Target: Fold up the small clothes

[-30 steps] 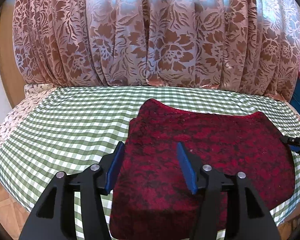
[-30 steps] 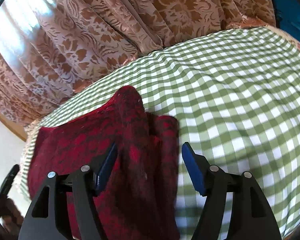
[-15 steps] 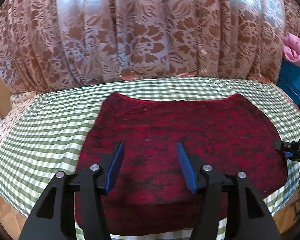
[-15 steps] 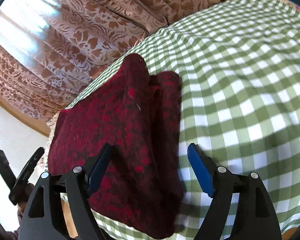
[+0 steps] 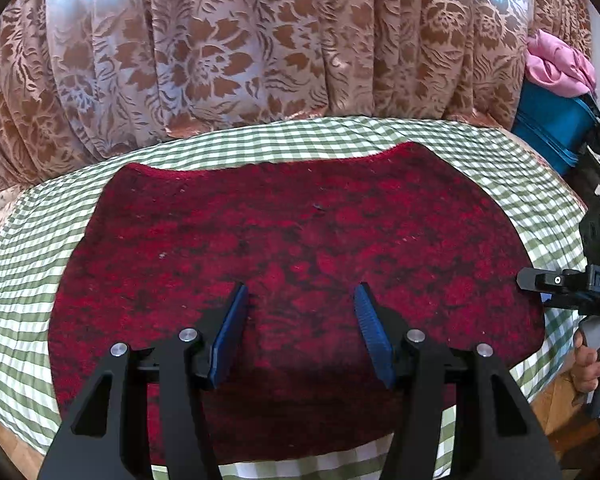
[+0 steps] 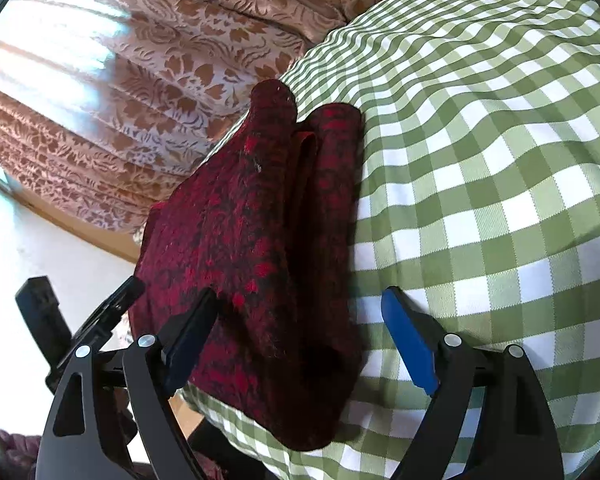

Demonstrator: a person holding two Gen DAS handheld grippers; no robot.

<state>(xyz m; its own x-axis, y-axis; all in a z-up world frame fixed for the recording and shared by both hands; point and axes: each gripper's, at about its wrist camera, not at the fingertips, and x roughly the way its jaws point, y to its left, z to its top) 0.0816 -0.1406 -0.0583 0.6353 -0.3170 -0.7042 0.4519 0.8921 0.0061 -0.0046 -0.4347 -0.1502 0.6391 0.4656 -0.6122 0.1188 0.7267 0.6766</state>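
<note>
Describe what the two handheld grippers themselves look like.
Both match: the left gripper and right gripper have black angular fingers with triangular cut-outs, silver round bolts and flat blue pads. The right one's black body carries white lettering and a small green light.

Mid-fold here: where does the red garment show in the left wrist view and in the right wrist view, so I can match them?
Left wrist: the red garment fills the centre, spread flat beyond the left gripper.
Right wrist: it lies centre-left, layered, its near end between the right gripper fingers.
Shared landmark: the green checked cloth beneath it.
</note>
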